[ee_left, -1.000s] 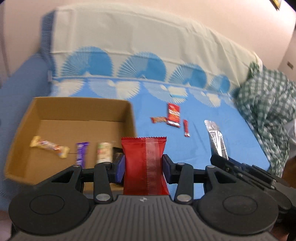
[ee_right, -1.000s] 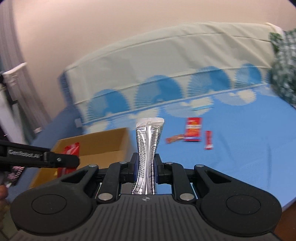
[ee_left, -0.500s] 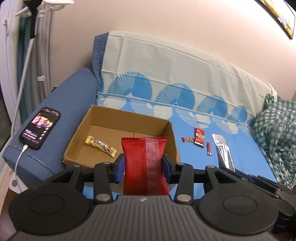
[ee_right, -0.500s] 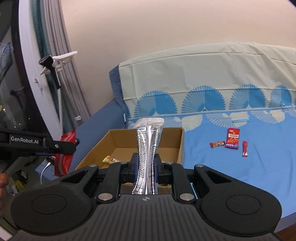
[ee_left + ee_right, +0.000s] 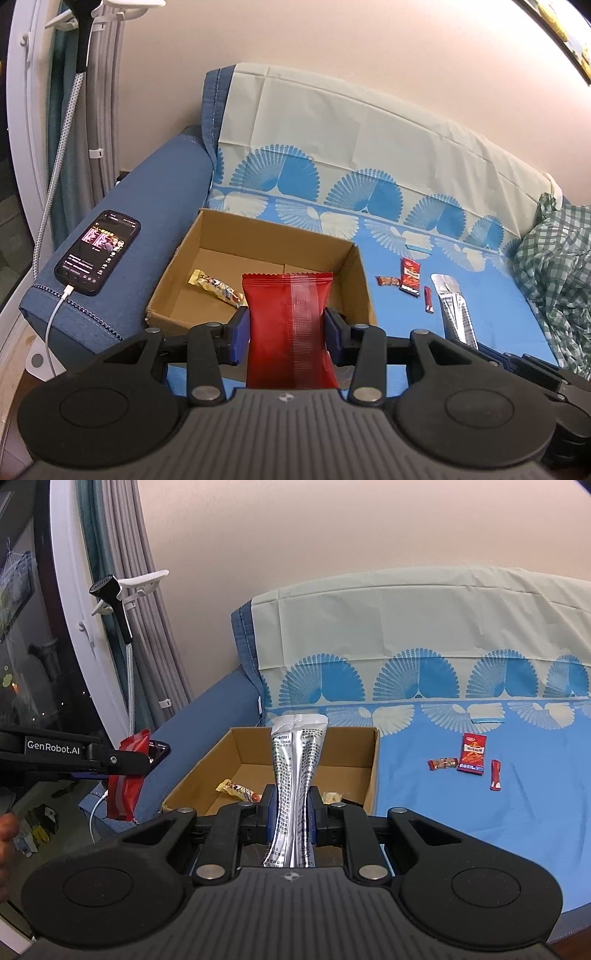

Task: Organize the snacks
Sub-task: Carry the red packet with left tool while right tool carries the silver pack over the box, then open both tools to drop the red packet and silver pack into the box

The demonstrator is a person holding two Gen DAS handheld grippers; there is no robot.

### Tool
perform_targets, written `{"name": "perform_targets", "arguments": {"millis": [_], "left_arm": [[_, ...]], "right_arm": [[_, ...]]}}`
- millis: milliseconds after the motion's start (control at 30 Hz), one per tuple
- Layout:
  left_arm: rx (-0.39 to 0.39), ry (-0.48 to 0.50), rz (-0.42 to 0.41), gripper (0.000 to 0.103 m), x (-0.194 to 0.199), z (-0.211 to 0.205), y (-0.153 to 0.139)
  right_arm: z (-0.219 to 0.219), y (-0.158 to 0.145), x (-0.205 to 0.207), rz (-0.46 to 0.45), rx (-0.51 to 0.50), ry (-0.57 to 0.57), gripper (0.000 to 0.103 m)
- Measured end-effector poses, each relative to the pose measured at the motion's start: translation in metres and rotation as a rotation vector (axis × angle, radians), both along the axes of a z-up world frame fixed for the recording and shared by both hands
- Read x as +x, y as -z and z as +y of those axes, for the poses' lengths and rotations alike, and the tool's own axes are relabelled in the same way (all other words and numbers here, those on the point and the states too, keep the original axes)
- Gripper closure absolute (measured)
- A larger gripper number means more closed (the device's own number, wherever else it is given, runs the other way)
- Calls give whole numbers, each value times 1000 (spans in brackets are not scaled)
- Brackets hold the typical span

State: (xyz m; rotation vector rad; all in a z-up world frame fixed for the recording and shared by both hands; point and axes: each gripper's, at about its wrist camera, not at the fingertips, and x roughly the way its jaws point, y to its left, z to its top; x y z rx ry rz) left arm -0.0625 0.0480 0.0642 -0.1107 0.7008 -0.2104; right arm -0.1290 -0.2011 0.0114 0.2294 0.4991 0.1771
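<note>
My left gripper (image 5: 282, 332) is shut on a red snack packet (image 5: 290, 328), held upright in front of the open cardboard box (image 5: 364, 280). My right gripper (image 5: 291, 810) is shut on a silver foil packet (image 5: 295, 771), also in front of the box (image 5: 373, 775). A yellow candy bar (image 5: 214, 288) lies inside the box. Three red snacks (image 5: 471, 755) lie on the blue sheet to the right of the box. The left gripper with its red packet shows at the left of the right wrist view (image 5: 125, 775). The silver packet shows in the left wrist view (image 5: 456, 310).
A phone (image 5: 98, 253) on a charging cable lies on the sofa's blue armrest, left of the box. A green checked cloth (image 5: 554, 273) is bunched at the right. Curtains and a window frame (image 5: 74, 657) stand at the left.
Both grippers have pulled back and up from the box, each still holding its packet. The view has widened to take in the armrest, phone and curtains.
</note>
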Motion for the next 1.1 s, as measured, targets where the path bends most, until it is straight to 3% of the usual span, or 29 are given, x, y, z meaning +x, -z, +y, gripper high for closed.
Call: {"name": "perform_targets", "arguments": {"millis": [733, 1100], "left_arm": [[74, -1, 77, 56, 126, -2, 37], [124, 6, 134, 56, 197, -13, 76]], "right_arm": [[25, 21, 117, 86, -39, -25, 86], [35, 55, 187, 149, -44, -27, 86]]}}
